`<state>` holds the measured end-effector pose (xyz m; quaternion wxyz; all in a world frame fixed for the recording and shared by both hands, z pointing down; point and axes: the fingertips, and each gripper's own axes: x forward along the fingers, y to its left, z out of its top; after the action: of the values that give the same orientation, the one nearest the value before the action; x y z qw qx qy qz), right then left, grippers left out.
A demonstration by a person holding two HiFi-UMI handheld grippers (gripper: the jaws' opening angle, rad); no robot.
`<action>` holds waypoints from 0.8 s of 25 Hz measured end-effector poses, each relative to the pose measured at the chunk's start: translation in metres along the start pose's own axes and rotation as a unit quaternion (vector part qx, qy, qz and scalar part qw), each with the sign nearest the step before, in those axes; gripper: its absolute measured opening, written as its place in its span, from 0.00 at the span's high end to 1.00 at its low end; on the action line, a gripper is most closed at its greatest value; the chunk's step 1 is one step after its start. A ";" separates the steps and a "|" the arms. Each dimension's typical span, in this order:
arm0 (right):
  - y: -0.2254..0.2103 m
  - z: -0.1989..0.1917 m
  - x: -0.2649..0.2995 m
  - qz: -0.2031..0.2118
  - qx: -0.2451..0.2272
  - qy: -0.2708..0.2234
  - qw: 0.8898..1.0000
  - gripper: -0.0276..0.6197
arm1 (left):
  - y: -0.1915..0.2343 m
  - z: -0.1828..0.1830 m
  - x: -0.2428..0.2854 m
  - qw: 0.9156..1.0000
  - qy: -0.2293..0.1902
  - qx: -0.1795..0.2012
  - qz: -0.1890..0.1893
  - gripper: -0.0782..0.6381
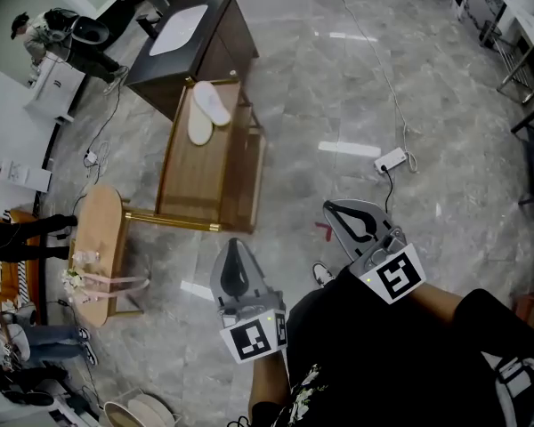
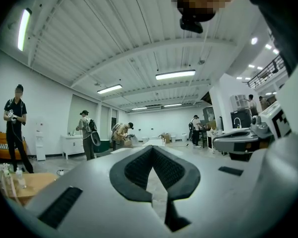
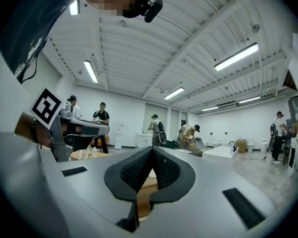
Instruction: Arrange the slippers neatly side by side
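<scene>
Head view: both grippers hang low by the person's body, over the grey floor. The left gripper (image 1: 235, 249) and right gripper (image 1: 336, 212) are both shut and empty. The two white slippers (image 1: 207, 112) lie well ahead on the far end of the wooden bench (image 1: 196, 176), one angled across the other, far from either set of fingers.

Left gripper view: jaws pressed together, nothing between them, aimed level across the room.

Right gripper view: the same, closed on nothing; the slippers cannot be made out for sure.

The sensible play: close in on the bench, open the jaws early, take one slipper per gripper by its edge, and lay them parallel with toes matched.
</scene>
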<state>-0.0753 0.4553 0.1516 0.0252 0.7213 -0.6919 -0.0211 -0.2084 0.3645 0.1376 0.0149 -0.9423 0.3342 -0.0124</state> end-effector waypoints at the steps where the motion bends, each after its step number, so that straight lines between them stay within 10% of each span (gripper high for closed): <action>1: -0.002 -0.001 0.000 -0.007 -0.001 0.004 1.000 0.96 | 0.002 -0.001 0.001 1.000 0.000 -0.001 -0.004 0.89; 20: 0.012 0.008 0.005 -0.023 -0.043 0.023 0.999 0.96 | 0.015 -0.002 0.006 0.999 -0.022 -0.020 -0.031 0.89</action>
<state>-0.0875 0.4502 0.1441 0.0713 0.7358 -0.6725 -0.0350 -0.2137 0.3492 0.1394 0.0030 -0.9522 0.3051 0.0142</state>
